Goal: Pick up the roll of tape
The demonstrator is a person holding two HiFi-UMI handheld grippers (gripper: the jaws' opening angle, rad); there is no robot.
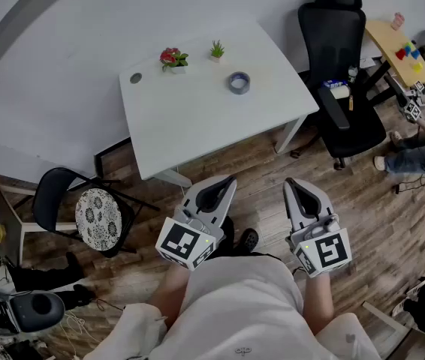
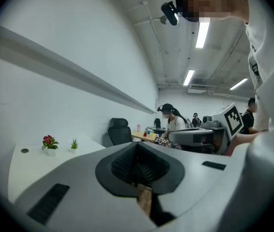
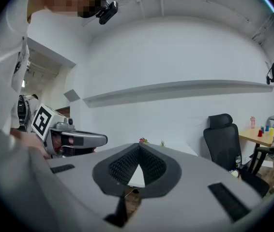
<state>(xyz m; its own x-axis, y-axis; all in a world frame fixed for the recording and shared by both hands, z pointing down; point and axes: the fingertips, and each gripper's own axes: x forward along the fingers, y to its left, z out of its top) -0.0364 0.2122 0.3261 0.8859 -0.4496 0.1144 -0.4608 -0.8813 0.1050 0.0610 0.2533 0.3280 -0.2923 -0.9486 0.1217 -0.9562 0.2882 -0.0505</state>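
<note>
The roll of tape (image 1: 239, 82), grey-blue, lies flat on the white table (image 1: 197, 118) toward its far right side. Both grippers are held low over the wooden floor, close to the person's body and well short of the table. The left gripper (image 1: 228, 179) points at the table's near edge with its jaws shut and empty. The right gripper (image 1: 290, 181) sits beside it, also shut on nothing. The tape does not show in either gripper view; in each, the closed jaw tips of the left gripper (image 2: 137, 144) and the right gripper (image 3: 139, 147) meet.
A red-flowered pot (image 1: 173, 58) and a small green plant (image 1: 217, 49) stand at the table's far edge. A black office chair (image 1: 340, 73) is right of the table, and a round-seat chair (image 1: 96, 214) is at the left. People sit at a desk (image 1: 398, 47) far right.
</note>
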